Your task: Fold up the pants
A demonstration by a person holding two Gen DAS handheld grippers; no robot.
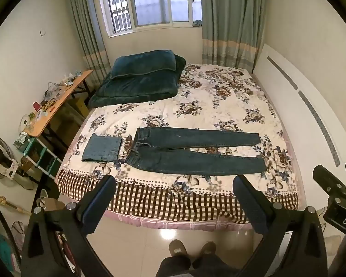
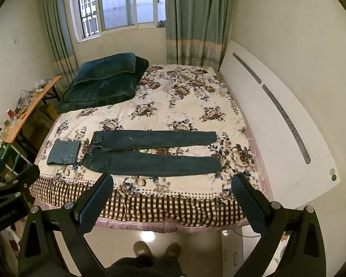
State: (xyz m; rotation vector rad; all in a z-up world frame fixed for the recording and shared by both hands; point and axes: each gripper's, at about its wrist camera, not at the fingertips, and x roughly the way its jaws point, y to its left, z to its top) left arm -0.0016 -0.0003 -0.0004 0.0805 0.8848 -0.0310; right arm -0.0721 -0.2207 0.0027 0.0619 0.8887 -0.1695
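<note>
We list dark jeans (image 1: 196,149) laid flat on the bed (image 1: 219,97) beside folded jeans (image 1: 102,147), both our hand-held grippers, left (image 1: 173,200) and right (image 2: 171,199), spread wide and empty.

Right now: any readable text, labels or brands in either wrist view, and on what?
"DAS", cut off by the frame edge: white letters on the right gripper body, left wrist view.
Roughly "Robot AI", first word blurred: on the left gripper body, right wrist view.
Desk clutter: too small to read.
Jeans: no legible label.

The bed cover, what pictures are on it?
The bed cover has brown and blue flowers on cream, with a brown checked border at the near edge. The right wrist view shows it best.
</note>
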